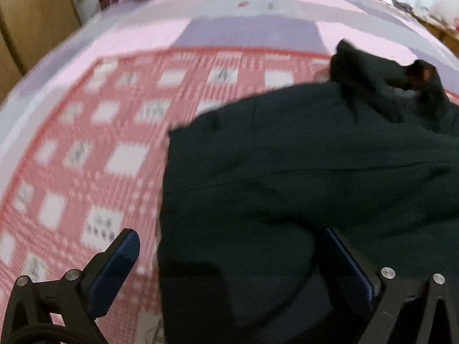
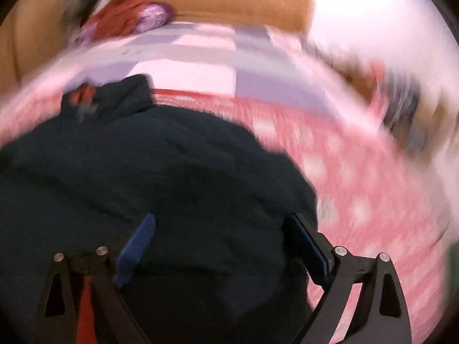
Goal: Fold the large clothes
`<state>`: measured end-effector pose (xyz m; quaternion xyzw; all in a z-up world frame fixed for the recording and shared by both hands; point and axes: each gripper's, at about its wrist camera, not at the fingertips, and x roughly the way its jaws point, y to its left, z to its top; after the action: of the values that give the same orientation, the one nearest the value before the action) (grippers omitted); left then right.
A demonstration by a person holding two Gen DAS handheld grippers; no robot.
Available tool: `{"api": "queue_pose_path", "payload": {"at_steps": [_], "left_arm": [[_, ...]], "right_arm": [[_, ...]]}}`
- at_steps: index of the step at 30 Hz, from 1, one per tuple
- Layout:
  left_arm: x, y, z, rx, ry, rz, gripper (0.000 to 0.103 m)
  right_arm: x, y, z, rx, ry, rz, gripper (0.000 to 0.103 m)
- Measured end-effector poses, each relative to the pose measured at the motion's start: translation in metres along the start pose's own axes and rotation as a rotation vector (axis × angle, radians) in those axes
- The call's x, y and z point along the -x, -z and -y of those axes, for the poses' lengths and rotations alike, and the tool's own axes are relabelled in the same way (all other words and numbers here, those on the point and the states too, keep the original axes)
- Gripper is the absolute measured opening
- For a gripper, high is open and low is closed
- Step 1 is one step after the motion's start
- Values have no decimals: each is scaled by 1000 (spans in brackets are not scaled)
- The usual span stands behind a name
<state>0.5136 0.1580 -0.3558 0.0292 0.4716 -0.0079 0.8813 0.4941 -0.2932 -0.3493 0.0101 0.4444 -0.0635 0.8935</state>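
A: Where is the jacket [image 1: 301, 172]?

B: It lies on the bed [image 1: 243, 28], over the pink checked blanket [image 1: 86, 157], its collar [image 1: 381, 77] at the far end, toward the headboard [image 2: 215, 3].

A: And your grippers?

B: My left gripper [image 1: 229, 261] is spread wide over the jacket's near left edge, one finger [image 1: 114, 269] above the blanket, the other above the jacket. My right gripper [image 2: 223, 246] is spread too, over the jacket's near right part, pinching nothing. The right view is blurred.

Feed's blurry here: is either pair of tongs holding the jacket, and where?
Neither. Left tongs and right tongs gape open over the jacket.
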Motion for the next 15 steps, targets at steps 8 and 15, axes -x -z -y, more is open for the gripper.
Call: {"api": "queue_pose_path", "payload": {"at_steps": [8,15], "left_arm": [[39,19,-2,-65,-40,50,103],[71,136,-19,-102,-67,-107,102]], "right_arm": [[16,6,-13,8,73,28,99],[90,94,8,74,81,31,99]]}}
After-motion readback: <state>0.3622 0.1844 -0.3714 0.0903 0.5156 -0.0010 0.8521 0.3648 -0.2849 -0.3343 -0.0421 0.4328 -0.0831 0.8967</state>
